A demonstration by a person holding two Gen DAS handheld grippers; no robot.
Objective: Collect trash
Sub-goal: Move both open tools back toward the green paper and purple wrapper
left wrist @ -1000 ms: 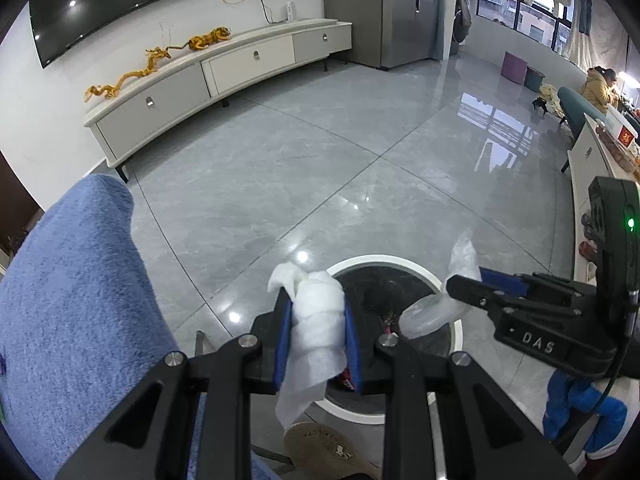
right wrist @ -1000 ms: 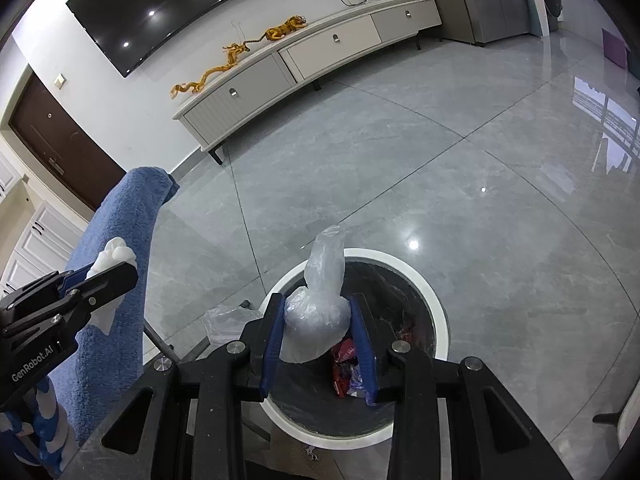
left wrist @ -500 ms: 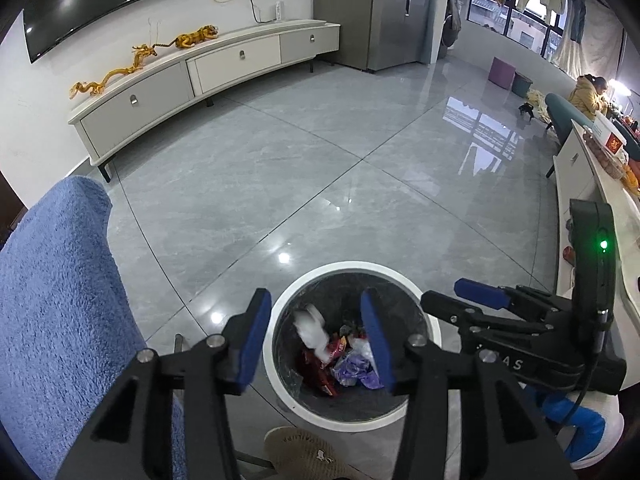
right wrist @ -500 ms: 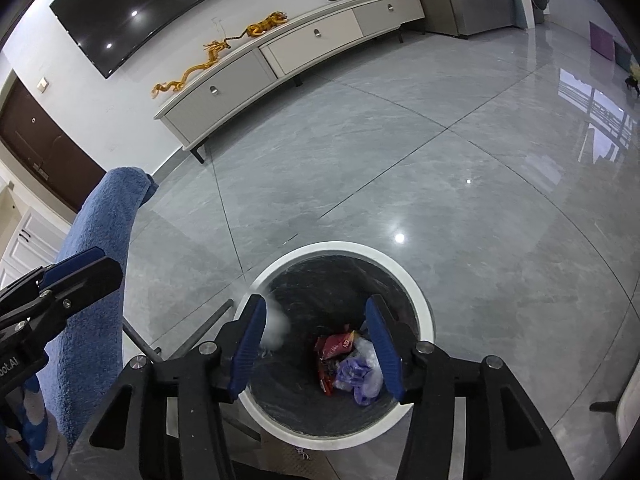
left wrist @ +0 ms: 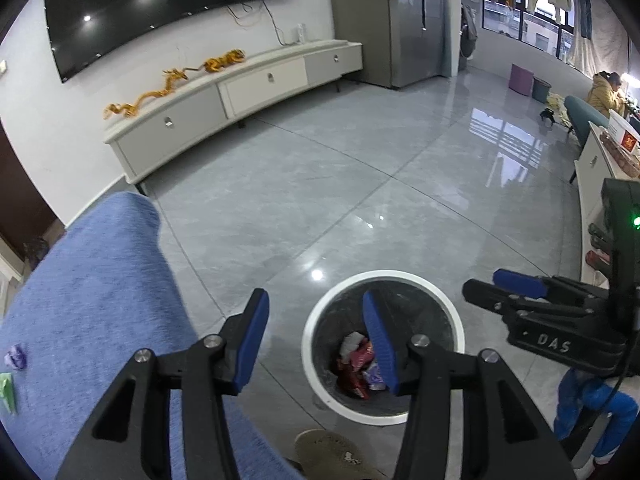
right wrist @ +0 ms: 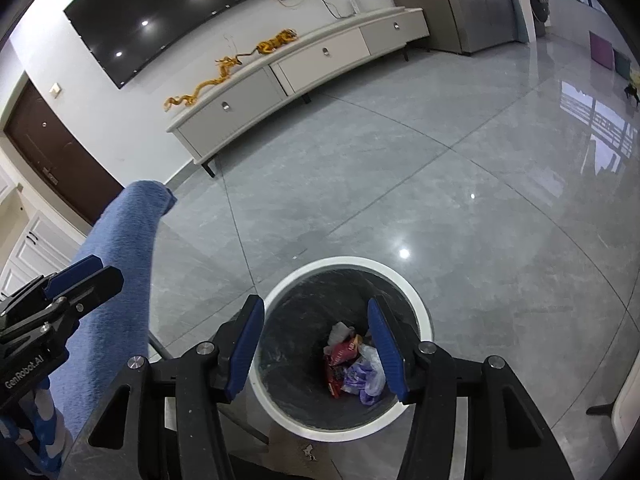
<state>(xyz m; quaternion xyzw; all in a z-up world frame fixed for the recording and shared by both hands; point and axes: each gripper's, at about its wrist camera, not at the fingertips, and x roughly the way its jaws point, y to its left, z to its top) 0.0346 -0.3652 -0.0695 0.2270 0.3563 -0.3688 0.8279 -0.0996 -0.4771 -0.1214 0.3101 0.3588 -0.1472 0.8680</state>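
**Both grippers empty above the bin: risks for the next pickup**

Left wrist view: the left gripper has just been opening its jaws, and now nothing is between them. It stands released above the gap between the blue cloth and the trash bin. The trash lies at the bottom of the bin. On the cloth, 2 small scraps are visible at the left edge, a purple one and a green one. I judge these are the next things to collect. They are thin and flat, so the pads could slip over them or pinch the cloth also.

Right wrist view: the right gripper has also just been opening, is empty, and stands over the bin, where the wrappers rest inside. The left gripper is close at the side. If both hands turn together, I think they could knock each other.
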